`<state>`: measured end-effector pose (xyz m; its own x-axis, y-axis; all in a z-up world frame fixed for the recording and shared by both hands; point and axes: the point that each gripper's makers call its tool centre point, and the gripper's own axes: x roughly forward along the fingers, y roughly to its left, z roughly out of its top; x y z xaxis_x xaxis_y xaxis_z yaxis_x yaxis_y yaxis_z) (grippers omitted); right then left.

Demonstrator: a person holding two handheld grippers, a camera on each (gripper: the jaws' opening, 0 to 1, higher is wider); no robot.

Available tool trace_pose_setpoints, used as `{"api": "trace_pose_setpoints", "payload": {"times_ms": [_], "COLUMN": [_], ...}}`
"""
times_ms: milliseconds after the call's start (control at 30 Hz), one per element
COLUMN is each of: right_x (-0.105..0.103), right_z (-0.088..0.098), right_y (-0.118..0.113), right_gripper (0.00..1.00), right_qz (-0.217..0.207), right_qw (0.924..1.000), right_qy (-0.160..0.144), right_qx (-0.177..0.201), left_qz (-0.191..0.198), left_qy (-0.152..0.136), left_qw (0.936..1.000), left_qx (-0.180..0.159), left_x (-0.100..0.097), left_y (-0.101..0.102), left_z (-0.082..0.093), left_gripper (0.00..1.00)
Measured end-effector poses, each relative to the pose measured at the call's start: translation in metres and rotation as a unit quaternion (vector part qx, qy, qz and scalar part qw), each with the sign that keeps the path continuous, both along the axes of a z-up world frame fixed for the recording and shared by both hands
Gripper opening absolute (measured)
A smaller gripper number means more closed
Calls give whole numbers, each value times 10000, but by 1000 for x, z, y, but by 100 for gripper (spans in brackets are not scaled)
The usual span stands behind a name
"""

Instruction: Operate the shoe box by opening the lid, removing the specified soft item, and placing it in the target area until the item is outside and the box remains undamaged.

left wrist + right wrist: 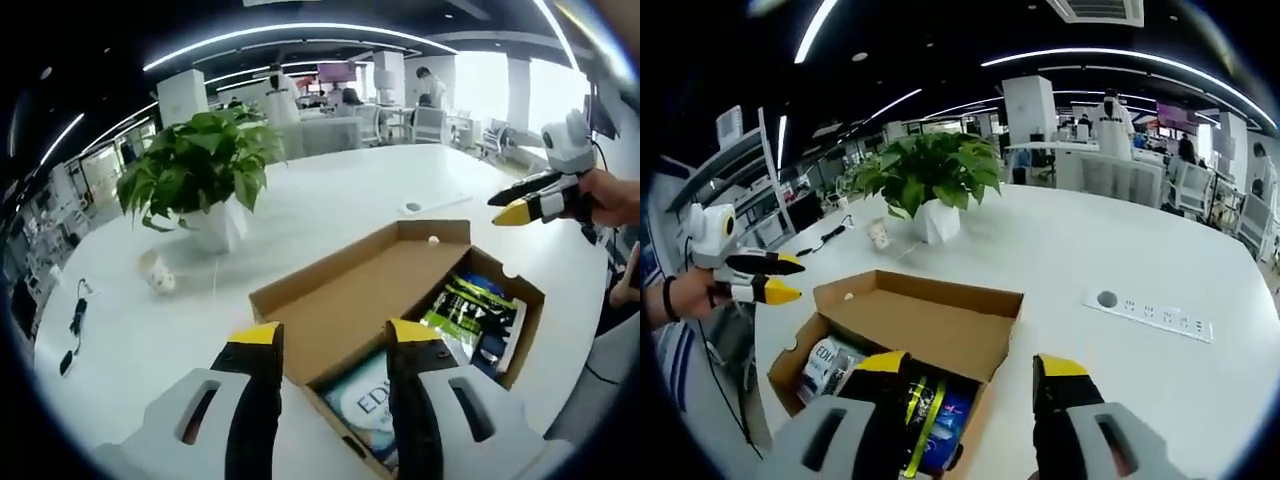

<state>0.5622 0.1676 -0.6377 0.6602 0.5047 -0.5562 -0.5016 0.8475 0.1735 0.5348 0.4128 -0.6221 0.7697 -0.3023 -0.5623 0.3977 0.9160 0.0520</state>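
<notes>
A brown cardboard shoe box (365, 290) lies on the white table (330, 200) with its lid flap (930, 320) lifted and slanting over part of it. Inside show a green-and-black soft packet (475, 310) and a white-and-teal packet (372, 402). My left gripper (337, 335) hangs open over the box's near edge, nothing between its jaws. The right gripper (970, 365) is open too, above the box's open side and the packets (925, 410). A hand holds each one: right gripper (528, 203) off the box's far corner, left gripper (768, 278) beside its left end.
A potted green plant (200, 170) in a white pot stands behind the box, with a small paper cup (878, 233) beside it. A socket strip (1150, 313) is set in the table to the right. Cables (75, 320) lie near the table's edge. Office desks and people are far behind.
</notes>
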Motion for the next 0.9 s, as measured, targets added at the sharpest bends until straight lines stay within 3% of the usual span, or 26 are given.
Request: {"api": "trace_pose_setpoints", "payload": {"times_ms": [433,667,900], "right_x": [-35,-50,-56], "right_z": [-14,-24,-32], "right_y": [12,18,23], "right_gripper": [46,45,44], "right_qz": [169,303,462], "right_qw": [9997,9991,9982], "right_qy": [167,289,392], "right_qx": [65,88,38], "left_qz": [23,85,195], "left_qy": [273,423,495], "left_qw": [9993,9986,9977], "left_qx": [-237,-311,-413], "left_x": [-39,-49,-56], "left_y": [-23,-31,-36], "left_z": [-23,-37,-41], "left_gripper": [41,41,40]}}
